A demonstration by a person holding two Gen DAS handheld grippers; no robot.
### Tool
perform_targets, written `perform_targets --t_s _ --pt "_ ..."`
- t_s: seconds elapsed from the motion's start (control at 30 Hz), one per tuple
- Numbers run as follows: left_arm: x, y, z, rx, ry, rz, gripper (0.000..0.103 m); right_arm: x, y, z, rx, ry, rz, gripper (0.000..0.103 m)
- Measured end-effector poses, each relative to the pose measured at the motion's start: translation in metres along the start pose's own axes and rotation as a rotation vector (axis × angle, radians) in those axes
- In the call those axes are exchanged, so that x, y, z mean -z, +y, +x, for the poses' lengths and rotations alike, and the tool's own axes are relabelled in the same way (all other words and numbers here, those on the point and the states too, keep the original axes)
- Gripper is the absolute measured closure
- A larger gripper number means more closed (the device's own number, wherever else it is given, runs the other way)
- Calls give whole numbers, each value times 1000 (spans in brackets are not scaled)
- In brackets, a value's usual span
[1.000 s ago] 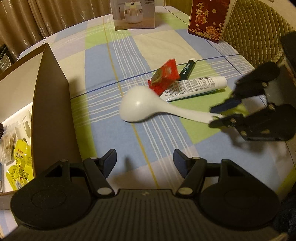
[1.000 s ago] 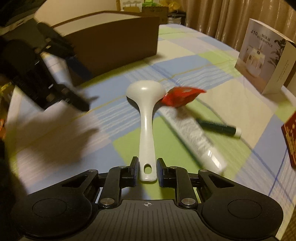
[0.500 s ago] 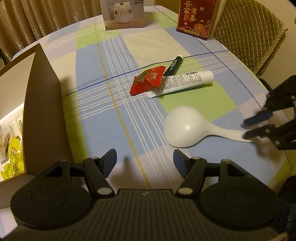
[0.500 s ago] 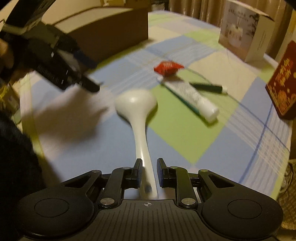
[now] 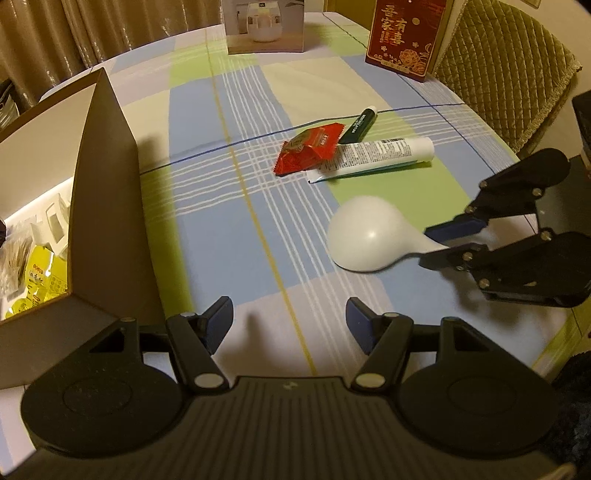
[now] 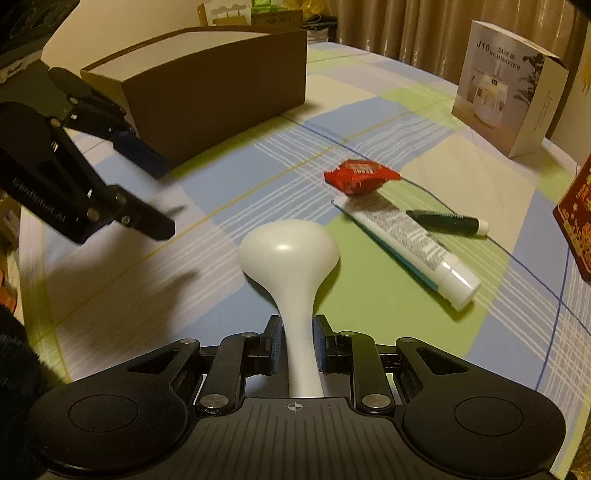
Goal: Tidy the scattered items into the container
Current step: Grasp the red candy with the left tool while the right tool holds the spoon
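Observation:
My right gripper [image 6: 295, 334] is shut on the handle of a white rice spoon [image 6: 290, 251], whose bowl hangs just above the checked tablecloth. In the left wrist view the same spoon [image 5: 365, 234] is held by the right gripper [image 5: 441, 242] at the right. A red snack packet [image 5: 308, 151], a white tube [image 5: 373, 157] and a dark green pen [image 5: 358, 123] lie together mid-table. The brown cardboard box [image 5: 99, 206] stands at the left. My left gripper [image 5: 290, 321] is open and empty near the box.
A white humidifier carton [image 6: 506, 99] and a red gift box [image 5: 404, 35] stand at the table's far side. A quilted chair [image 5: 506, 70] sits beyond the right edge. Yellow packets [image 5: 33, 284] lie inside the brown box.
The right gripper has lifted the spoon away from the packet and tube, pulled it toward the table's near right, then brought it slightly back toward the middle. The left gripper stayed open.

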State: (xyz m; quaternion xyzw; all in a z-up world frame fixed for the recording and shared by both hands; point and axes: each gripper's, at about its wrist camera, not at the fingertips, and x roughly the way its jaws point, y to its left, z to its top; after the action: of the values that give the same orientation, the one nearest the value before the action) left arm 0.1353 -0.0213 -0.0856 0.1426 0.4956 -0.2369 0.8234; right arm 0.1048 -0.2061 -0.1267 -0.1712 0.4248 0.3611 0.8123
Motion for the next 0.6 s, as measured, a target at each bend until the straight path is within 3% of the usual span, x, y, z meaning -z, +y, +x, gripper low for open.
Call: perform_targets --t_s 0.2,0.6 --pt "0 -2 1 10 -4 9 39 4 1 -3 7 -1 8 85" --pt "-19 -19 14 57 -32 77 39 31 -15 -58 85 -36 191 85"
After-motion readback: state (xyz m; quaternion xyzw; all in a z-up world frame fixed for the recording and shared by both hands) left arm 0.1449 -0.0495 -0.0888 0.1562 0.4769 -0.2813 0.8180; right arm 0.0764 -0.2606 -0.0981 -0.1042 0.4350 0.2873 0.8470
